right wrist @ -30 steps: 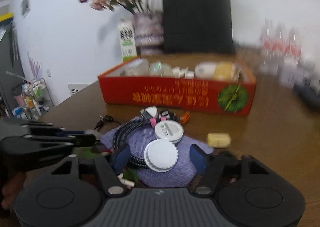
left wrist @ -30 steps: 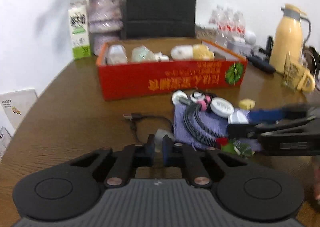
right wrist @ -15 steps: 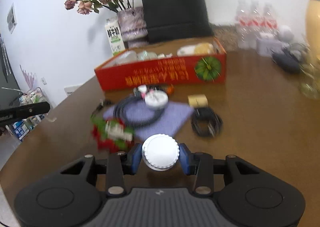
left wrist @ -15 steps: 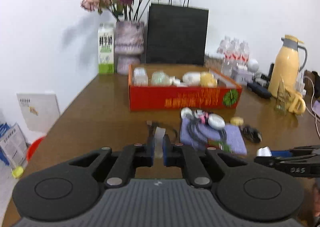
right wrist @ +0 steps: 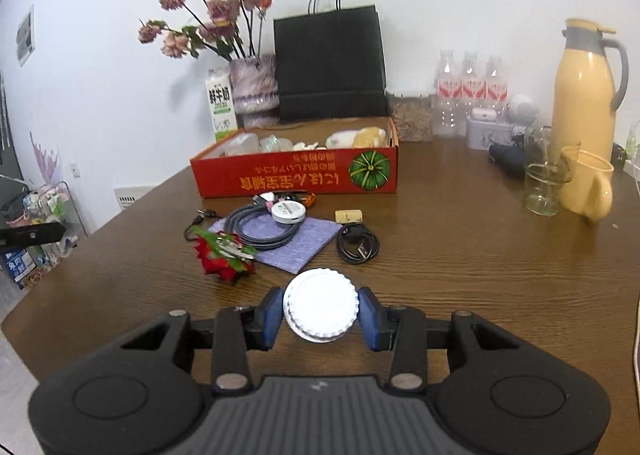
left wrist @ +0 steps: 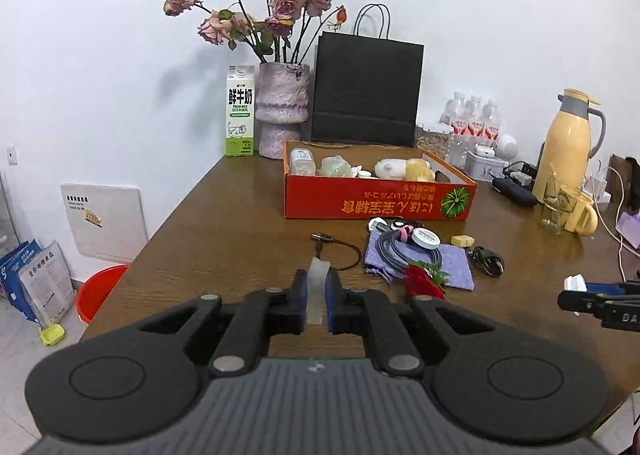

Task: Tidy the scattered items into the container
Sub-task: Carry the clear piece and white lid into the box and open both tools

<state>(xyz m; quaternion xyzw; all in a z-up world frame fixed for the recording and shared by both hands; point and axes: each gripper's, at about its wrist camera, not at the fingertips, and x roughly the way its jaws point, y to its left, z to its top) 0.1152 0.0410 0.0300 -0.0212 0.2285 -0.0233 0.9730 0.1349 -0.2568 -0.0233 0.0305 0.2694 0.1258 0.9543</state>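
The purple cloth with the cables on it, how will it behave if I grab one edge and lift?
The purple cloth lies flat and thin, so it will probably flop and fold. The grey braided cable and white round case resting on it would likely slide off. Clear those first, perhaps.

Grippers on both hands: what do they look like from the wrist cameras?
The left gripper and right gripper look alike: a ribbed grey body, two black round side discs, black linkage bars with silver pivot pins, and black fingers faced with blue pads. The right one, seen from the left camera, carries white lettering. No cables or sleeves show.
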